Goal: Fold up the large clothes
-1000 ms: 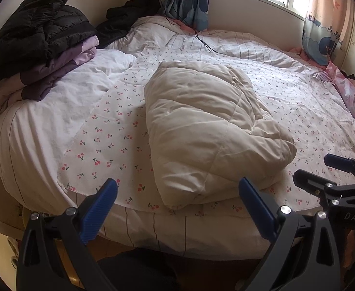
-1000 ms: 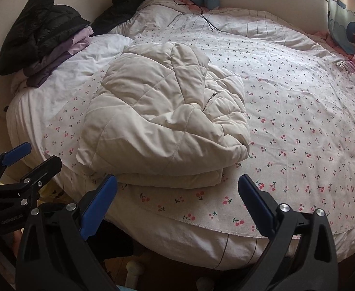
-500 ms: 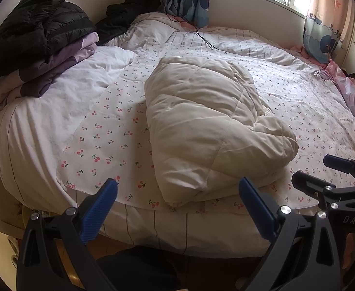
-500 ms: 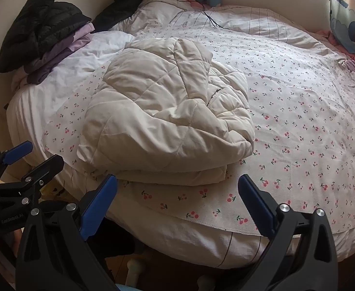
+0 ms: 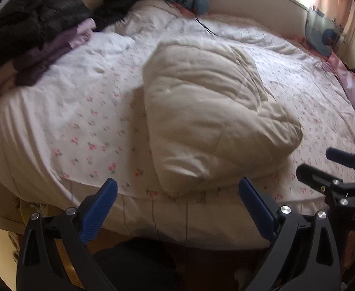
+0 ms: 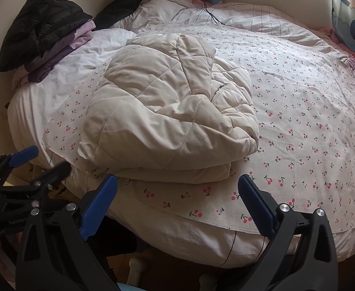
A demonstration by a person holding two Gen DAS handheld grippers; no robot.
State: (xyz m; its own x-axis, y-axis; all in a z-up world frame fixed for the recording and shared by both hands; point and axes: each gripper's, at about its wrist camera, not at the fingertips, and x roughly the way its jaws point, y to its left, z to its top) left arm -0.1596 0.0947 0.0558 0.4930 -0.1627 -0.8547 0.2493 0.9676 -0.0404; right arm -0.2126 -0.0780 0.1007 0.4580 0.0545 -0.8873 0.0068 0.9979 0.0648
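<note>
A cream quilted coat (image 6: 167, 111) lay folded in a bundle near the front edge of the bed (image 6: 311, 111), on the cherry-print sheet. The left gripper (image 5: 177, 201) and right gripper (image 6: 177, 194) hung just short of the bed's edge, jaws spread and empty. Dark and purple clothes (image 6: 48, 38) were stacked at the bed's far left.

A home bedroom: a bed (image 6: 299, 92) in cherry-print bedding, curtains (image 5: 323, 2) behind.

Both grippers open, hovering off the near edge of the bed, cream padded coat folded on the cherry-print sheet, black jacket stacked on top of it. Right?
One thing is off: nothing lies on the cream padded coat. The black jacket sits on purple clothes at the bed's far left corner, as the right wrist view shows. The rest holds: left gripper and right gripper open, off the near edge, coat folded on the cherry-print sheet.
</note>
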